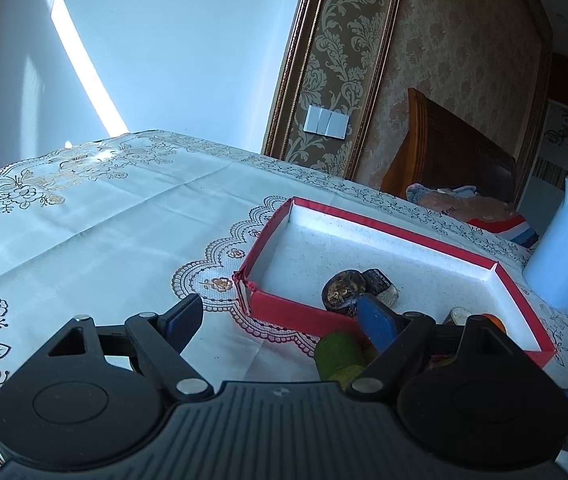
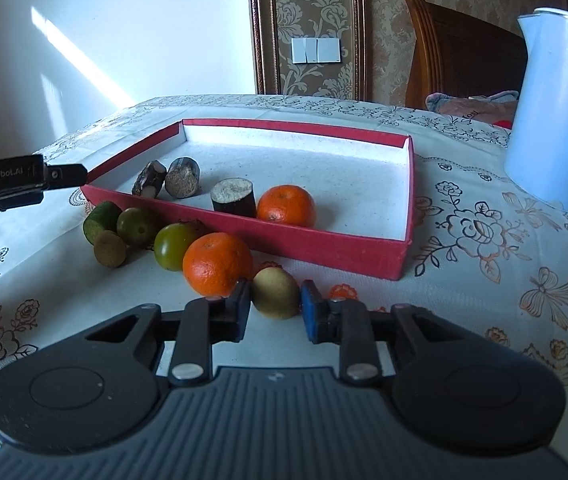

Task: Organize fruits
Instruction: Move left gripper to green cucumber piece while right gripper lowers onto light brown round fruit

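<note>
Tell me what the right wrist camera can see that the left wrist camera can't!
Only the right wrist view shows the right gripper pinching a small yellow-green round fruit, the whole bright orange tangerine on the tablecloth, and two round green fruits beside it. Only the left wrist view shows the left gripper open, holding nothing. Both show the shallow red cardboard box with white lining, dark cut stem pieces inside it, the pale blue plastic kettle, and the lace-patterned tablecloth.
</note>
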The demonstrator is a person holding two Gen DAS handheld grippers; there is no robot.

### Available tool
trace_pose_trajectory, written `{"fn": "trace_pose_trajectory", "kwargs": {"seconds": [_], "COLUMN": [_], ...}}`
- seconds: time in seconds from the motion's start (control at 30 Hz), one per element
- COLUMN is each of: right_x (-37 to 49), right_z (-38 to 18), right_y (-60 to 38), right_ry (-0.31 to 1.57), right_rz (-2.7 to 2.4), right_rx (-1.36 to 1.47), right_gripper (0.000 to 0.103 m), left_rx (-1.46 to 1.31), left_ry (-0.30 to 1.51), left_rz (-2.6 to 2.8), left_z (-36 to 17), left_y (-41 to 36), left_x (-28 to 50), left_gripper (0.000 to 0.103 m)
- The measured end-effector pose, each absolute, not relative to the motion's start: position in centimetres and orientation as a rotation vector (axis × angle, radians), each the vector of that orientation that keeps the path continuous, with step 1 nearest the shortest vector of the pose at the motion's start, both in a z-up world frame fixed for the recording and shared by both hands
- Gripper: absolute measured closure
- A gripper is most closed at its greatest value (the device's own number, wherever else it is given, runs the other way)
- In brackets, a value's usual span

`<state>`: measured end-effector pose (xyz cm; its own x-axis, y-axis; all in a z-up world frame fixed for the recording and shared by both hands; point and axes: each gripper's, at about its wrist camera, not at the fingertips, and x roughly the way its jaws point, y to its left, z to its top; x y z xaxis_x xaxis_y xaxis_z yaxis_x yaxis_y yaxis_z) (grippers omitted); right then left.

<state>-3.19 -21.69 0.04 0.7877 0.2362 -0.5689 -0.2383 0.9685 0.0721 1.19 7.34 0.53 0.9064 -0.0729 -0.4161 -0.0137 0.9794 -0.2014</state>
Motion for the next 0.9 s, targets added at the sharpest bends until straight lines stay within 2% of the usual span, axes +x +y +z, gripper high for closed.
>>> {"fn": "trace_pose_trajectory", "kwargs": {"seconds": [0.37, 0.9], "right_x": [-3.1, -3.0], "right_z": [-0.1, -0.1], "right_y": [-22.1, -22.1], "right_ry": [0.614, 0.614], "right_rz": [0.263, 0.264], "right_rx": [0.024, 0.028], "right_gripper": [0.077, 0.077], "left_rx": [-0.061, -0.093], "left_ry": [0.488, 0.596], "left_rz": [-0.037, -0.044], "left_z": [-0.1, -0.9], "left_y": [5.0, 4.2], "left_x": [1.7, 3.4], "left_gripper": [0.019, 0.017]}}
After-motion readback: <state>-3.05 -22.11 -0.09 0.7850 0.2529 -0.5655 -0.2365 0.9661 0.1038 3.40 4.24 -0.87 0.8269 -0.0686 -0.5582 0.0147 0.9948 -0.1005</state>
